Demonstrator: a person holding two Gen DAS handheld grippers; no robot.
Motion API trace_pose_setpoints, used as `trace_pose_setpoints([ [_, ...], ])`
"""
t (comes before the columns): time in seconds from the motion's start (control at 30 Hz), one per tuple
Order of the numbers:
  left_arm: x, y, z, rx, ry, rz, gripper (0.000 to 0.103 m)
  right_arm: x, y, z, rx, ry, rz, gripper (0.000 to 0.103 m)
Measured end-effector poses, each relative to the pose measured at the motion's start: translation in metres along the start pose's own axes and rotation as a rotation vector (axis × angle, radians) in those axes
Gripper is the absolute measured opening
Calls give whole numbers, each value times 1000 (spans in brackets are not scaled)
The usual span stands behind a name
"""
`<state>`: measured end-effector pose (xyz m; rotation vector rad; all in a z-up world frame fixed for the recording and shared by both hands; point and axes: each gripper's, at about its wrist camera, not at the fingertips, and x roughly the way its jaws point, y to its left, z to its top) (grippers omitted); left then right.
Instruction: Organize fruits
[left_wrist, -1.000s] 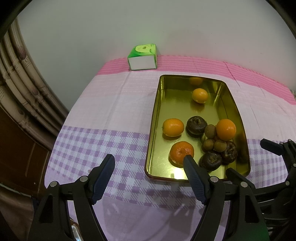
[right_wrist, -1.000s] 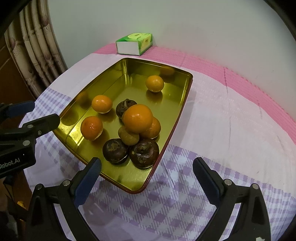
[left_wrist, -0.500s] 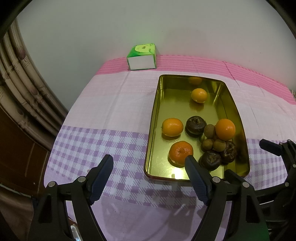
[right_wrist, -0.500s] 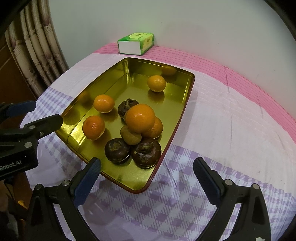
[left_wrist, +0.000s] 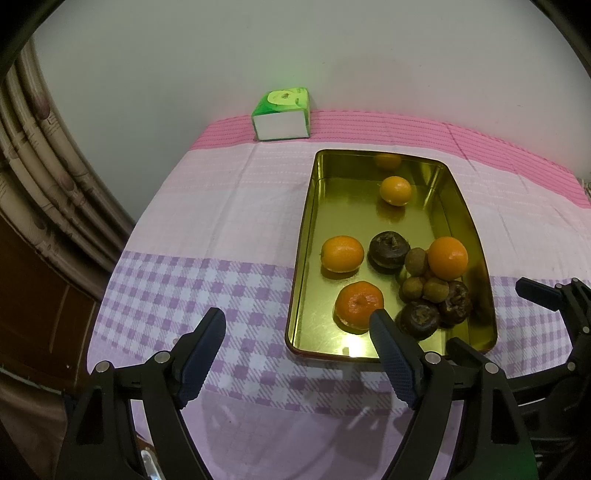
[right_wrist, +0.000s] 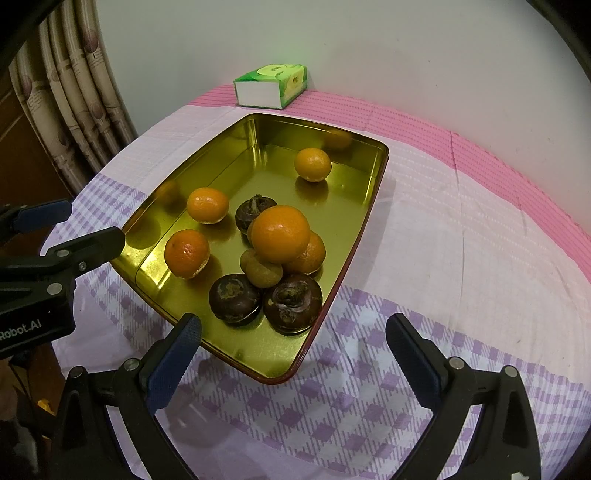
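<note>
While both tools hang over the near edge of the table, the left gripper (left_wrist: 297, 332) has its jaws spread wide and holds nothing; one blue finger (left_wrist: 391, 363) sits in front of the near end of the gold tray (left_wrist: 306, 236), and I cannot tell if it touches the rim. The right gripper (right_wrist: 293, 341) is spread wide too, with nothing between its jaws, and it hangs just in front of the tray's near corner. All the fruit is inside the tray. A small orange (right_wrist: 312, 164) sits alone near the far end. Two more oranges (right_wrist: 207, 205) lie by the left wall, one behind the other, a little apart. Close to the right wall there is a pile: a big orange (right_wrist: 280, 234) rests on top, with another orange under it, some little brown-green fruits (right_wrist: 260, 268) beside them, and dark purple round fruits (right_wrist: 235, 300) at the front and back of the pile. The tray sits on a cloth (right_wrist: 443, 229) that is pink, white and purple checks. A green tissue box (right_wrist: 271, 85) stands past the tray by the wall, and a curtain (right_wrist: 77, 92) hangs on the left.
</note>
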<state>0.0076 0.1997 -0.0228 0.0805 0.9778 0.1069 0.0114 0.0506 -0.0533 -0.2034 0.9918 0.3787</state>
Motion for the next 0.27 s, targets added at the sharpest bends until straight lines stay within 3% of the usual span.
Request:
trace_pose_setpoints([
  [0.27,0,-1,1,2,0,-3,81,0,0,0,0,0,0,99],
])
